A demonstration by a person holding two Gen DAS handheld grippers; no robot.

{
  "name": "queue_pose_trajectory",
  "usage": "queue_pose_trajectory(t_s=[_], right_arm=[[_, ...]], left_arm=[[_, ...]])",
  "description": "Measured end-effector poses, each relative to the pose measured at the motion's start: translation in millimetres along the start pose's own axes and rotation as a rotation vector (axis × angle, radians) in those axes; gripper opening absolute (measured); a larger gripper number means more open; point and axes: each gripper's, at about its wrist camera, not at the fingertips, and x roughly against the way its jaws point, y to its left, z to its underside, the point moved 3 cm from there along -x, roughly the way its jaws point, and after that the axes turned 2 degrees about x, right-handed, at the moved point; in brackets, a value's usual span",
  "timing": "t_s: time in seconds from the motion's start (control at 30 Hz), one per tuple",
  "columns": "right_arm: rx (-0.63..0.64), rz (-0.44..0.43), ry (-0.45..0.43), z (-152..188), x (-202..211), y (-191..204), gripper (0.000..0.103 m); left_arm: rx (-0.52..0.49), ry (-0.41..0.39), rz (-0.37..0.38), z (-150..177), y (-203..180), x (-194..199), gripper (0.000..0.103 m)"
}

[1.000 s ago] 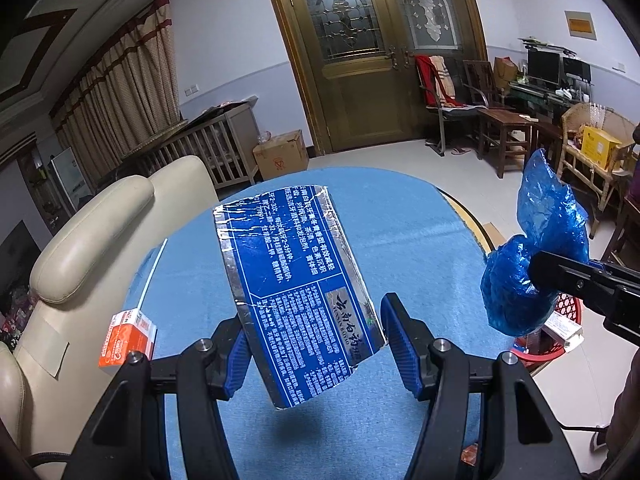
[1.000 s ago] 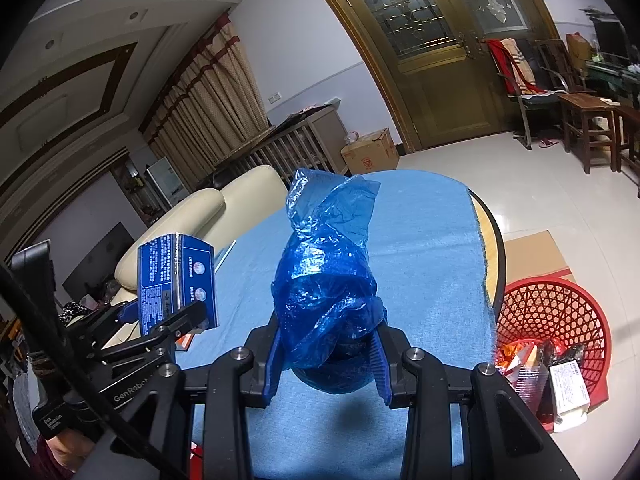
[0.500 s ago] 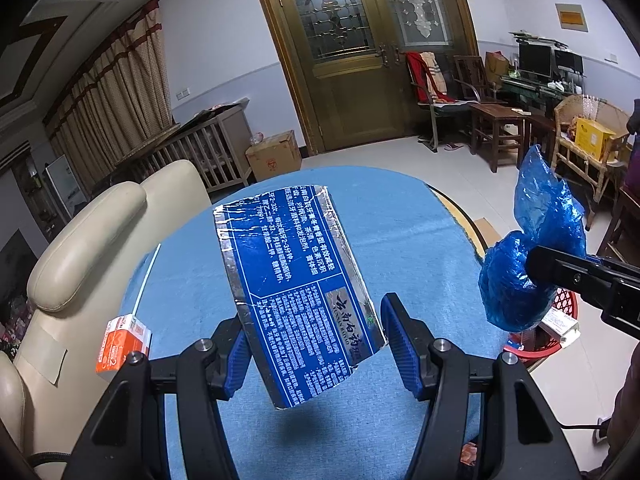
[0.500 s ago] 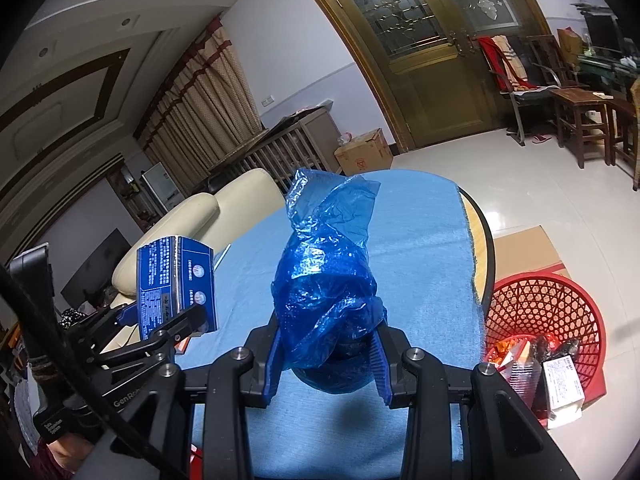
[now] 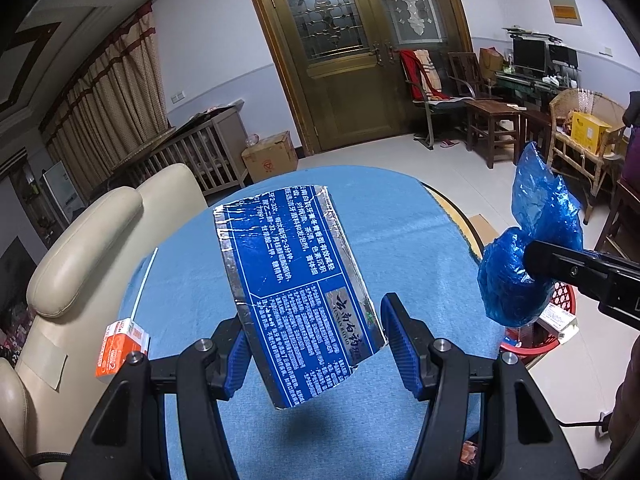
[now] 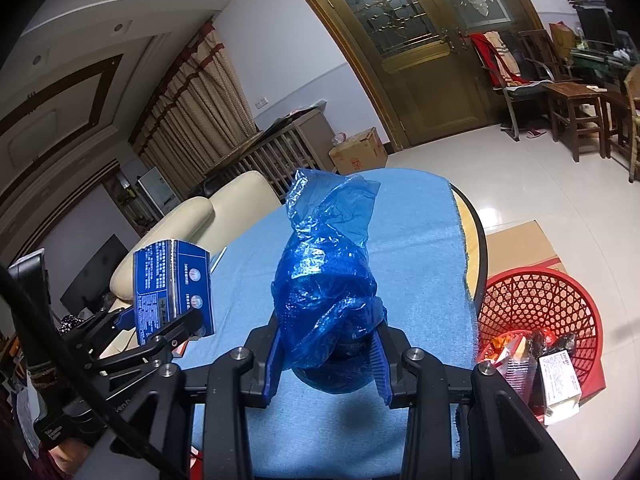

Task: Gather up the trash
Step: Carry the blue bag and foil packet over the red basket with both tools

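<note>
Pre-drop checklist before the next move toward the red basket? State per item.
1. Right tongs shut on the blue plastic bag: ok.
2. Left tongs holding the blue carton: ok in the right wrist view; in the left wrist view a gap shows beside the right pad, so how firm: cannot tell.
3. Red basket open on top, room left above the trash inside: ok.
4. Basket stands on the floor beside the table edge, not under either load: not ok yet.
5. Table cleared: not ok, an orange box still lies on the blue cloth.
</note>
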Motion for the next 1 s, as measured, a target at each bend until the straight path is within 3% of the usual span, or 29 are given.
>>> queue_pose_trajectory(t_s=[1.0], right_arm=[[-0.092,0.012,0.001,3.8,7.1,-27.6,0.040]], left_arm=[[-0.072,0.014,0.008,-1.4,-19.7,-6.0,0.063]])
